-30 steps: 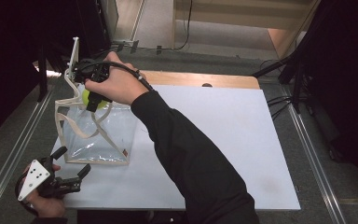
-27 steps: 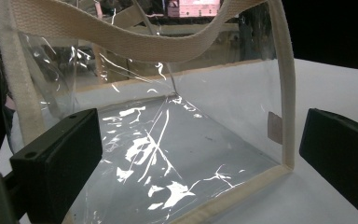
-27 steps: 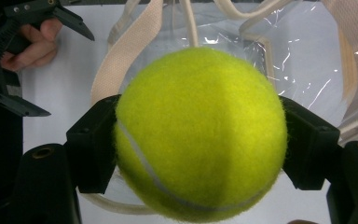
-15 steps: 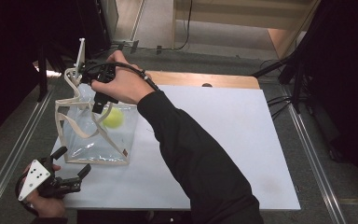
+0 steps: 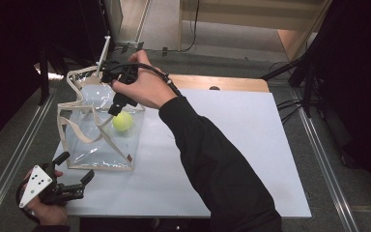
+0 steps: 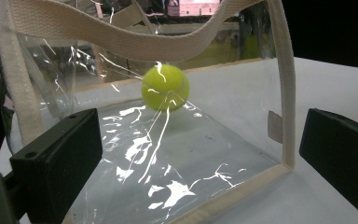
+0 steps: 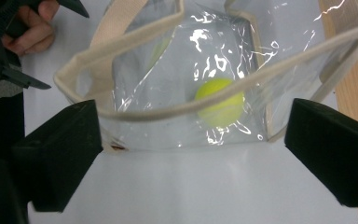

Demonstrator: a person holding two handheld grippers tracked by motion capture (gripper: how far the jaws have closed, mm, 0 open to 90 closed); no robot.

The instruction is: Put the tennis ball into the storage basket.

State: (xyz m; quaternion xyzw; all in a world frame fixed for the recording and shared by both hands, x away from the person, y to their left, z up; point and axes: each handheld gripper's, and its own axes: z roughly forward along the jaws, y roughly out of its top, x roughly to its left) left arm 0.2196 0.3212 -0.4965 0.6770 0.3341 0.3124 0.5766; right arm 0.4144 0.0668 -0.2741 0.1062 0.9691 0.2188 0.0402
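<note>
Our right gripper (image 5: 117, 107), jaws just opened and empty, hangs above the mouth of the clear plastic tote bag with cream webbing trim (image 5: 79, 140). The yellow-green felt tennis ball (image 5: 122, 121) sits inside, seemingly just below. Our left gripper (image 5: 72, 176) waits open, near the bag's front corner.

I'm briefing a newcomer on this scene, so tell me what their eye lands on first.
The bright yellow-green tennis ball stands out first, inside the clear plastic tote bag with cream fabric straps at the left of the white table. Next, the right gripper hangs over the bag's mouth, its jaws just opened wide with nothing between them. The left gripper sits open at the table's near left corner, facing the bag.
</note>
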